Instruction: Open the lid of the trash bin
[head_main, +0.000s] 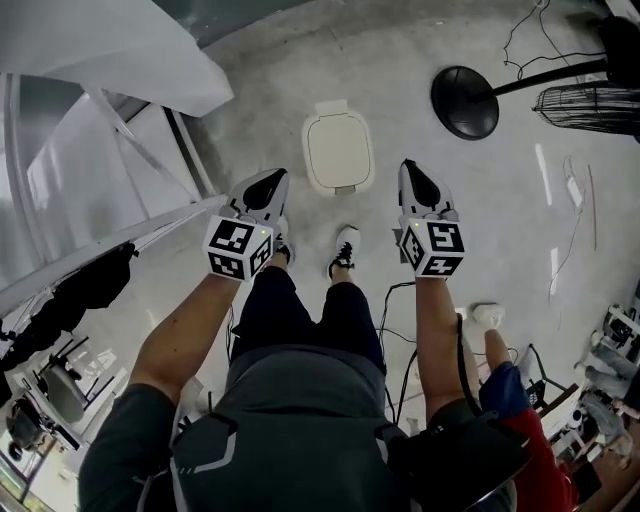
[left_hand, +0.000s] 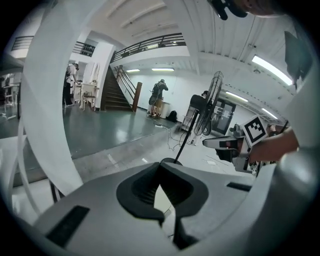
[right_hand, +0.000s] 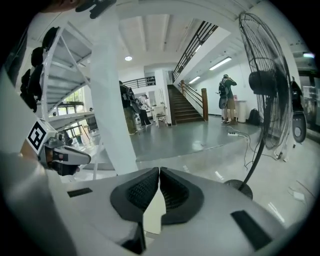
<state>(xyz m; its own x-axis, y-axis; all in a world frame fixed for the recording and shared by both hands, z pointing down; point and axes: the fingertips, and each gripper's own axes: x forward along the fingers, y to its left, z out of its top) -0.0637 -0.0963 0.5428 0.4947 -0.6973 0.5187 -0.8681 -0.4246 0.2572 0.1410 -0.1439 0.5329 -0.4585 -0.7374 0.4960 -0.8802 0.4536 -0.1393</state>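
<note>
Bin status: the white rounded-rectangular plastic trash bin (head_main: 338, 150) stands on the grey concrete floor (head_main: 450, 230) just ahead of the person's black-and-white sneakers (head_main: 344, 249), with its lid down flat. Left gripper (head_main: 268, 183) is held out to the near left of the bin and right gripper (head_main: 413, 172) to the near right. Both point away from the person, both are clear of the bin, and the bin sits between them, a bit farther out. In the left gripper view, the left gripper (left_hand: 160, 167) has its dark ribbed pads pressed together at the tips with nothing pinched; only a pale sliver shows through the gap below. The right gripper (right_hand: 159, 172) is the same in its own view: tips touching, empty, a pale patch behind the gap. Each gripper view catches the other gripper off to the side with its marker cube (left_hand: 256, 130). A black pedestal fan (right_hand: 267, 85) stands far right, its round base (head_main: 465, 102) on the floor right of the bin. A white stair frame (head_main: 120, 150) is on the left.
</note>
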